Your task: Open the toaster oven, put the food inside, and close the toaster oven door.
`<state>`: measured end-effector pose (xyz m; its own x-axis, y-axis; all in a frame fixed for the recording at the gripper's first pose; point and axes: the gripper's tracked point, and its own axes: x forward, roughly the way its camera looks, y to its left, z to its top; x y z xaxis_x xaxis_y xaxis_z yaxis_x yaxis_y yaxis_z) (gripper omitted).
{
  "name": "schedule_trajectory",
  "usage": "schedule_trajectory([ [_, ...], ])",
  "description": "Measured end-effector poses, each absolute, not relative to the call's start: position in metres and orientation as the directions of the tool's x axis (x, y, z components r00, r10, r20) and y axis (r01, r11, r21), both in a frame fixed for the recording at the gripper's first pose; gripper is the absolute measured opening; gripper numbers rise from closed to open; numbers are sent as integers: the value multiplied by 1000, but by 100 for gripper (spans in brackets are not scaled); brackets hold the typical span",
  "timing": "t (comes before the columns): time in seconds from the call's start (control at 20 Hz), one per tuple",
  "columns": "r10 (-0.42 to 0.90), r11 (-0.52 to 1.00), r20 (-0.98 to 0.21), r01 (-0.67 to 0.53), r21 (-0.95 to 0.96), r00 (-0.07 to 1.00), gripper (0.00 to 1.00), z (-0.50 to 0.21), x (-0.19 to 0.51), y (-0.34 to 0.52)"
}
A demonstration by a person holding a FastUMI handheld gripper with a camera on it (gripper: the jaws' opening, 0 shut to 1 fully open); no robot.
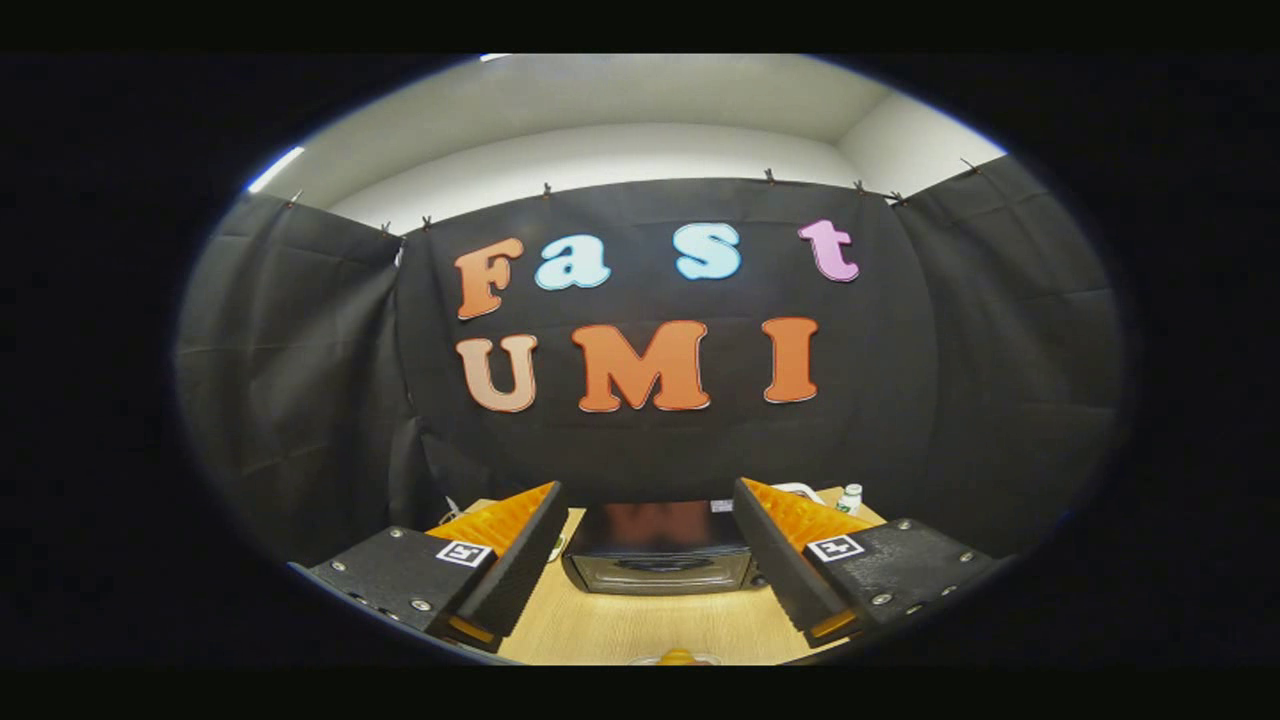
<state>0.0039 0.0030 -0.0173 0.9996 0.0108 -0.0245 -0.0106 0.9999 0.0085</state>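
Note:
A black toaster oven (pixel 658 555) stands on the wooden table (pixel 600 625), beyond my fingers and framed between them, with its glass door closed. A yellow-orange piece of food (pixel 677 657) on a clear dish peeks in below, closer to me than the oven. My gripper (pixel 648 520) is held high above the table and stands open, with nothing between its fingers. The left finger (pixel 515 560) and the right finger (pixel 785 555) are wide apart.
A small white bottle with a green label (pixel 850 497) stands at the table's far right, behind the right finger. A white object (pixel 800 489) lies beside it. Black cloth walls close in the booth on the back and both sides.

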Motion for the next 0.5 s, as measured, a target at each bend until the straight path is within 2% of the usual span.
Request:
schedule_trajectory([
  [0.3,12,1000,-69,-12,-5,998,99,-45,19,4],
  [0.5,23,1000,-146,-23,-1,989,99,-87,38,7],
])
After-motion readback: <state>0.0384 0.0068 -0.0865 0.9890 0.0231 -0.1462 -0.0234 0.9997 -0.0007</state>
